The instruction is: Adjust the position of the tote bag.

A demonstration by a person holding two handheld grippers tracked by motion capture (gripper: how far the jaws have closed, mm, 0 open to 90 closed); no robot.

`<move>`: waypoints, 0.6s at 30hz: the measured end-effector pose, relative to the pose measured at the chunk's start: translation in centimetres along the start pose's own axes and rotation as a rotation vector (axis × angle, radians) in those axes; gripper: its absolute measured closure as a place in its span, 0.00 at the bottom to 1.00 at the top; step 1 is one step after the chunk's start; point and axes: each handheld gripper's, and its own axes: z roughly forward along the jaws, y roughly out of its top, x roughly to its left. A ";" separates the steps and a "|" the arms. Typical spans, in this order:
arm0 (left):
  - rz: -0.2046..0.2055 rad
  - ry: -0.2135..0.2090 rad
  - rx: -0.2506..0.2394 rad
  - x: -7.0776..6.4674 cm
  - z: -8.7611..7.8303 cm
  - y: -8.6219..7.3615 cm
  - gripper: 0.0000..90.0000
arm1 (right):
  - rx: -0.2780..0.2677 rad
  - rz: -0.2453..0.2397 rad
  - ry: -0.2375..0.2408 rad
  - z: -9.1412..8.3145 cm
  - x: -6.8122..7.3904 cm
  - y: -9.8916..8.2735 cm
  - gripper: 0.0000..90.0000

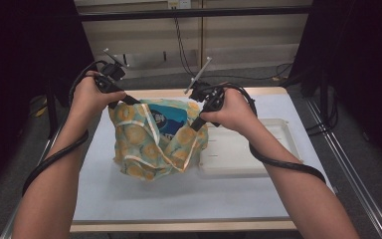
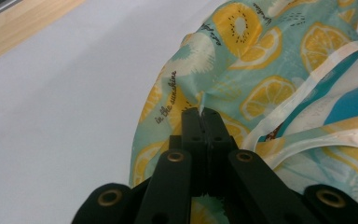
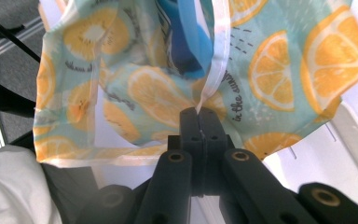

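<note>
Both tools, the left tool (image 1: 129,99) and right tool (image 1: 195,124), are clamped on the lemon-print bag's (image 1: 144,149) rim, holding it open above the tabletop (image 1: 129,199); the white tray (image 1: 248,154) sits empty, so unpacking seems ahead.

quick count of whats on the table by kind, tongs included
Tongs: 2, left tongs and right tongs, each shut on the bag
Citrus-print bag: 1
Blue packet inside the bag: 1
White tray: 1
Total: 5
</note>
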 end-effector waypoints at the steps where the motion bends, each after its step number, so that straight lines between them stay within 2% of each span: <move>1: -0.010 0.001 -0.011 0.0 -0.1 0.0 1.00 | -0.006 0.001 0.000 -0.4 0.0 0.1 1.00; 2: -0.008 0.003 -0.009 0.1 -0.2 0.0 1.00 | -0.016 -0.002 -0.001 -0.8 0.0 0.1 1.00; 6: -0.026 -0.001 -0.051 0.3 -0.8 0.3 1.00 | -0.051 0.011 0.006 -2.6 0.1 0.5 1.00; 8: -0.019 0.006 -0.048 0.4 -0.9 0.4 1.00 | -0.086 0.023 0.014 -3.7 -0.1 0.9 1.00; 9: -0.033 0.004 -0.056 0.5 -0.8 0.4 1.00 | -0.095 0.033 0.012 -4.1 -0.1 1.1 1.00; 10: -0.023 0.003 -0.049 0.6 -0.7 0.4 1.00 | -0.100 0.035 0.008 -4.5 -0.3 1.3 1.00; 14: -0.049 -0.007 -0.044 0.6 -0.1 0.2 1.00 | -0.112 0.045 -0.009 -5.5 -0.4 2.4 1.00; 16: -0.028 -0.010 -0.028 0.7 -0.1 0.1 1.00 | -0.129 0.053 0.003 -5.7 -0.5 2.7 1.00; 17: -0.040 -0.013 -0.038 0.6 0.0 0.0 0.99 | -0.141 0.051 0.002 -5.8 -0.5 2.9 1.00; 18: -0.020 -0.013 -0.023 0.6 -0.2 0.0 0.98 | -0.146 0.059 0.002 -5.8 -0.5 3.1 1.00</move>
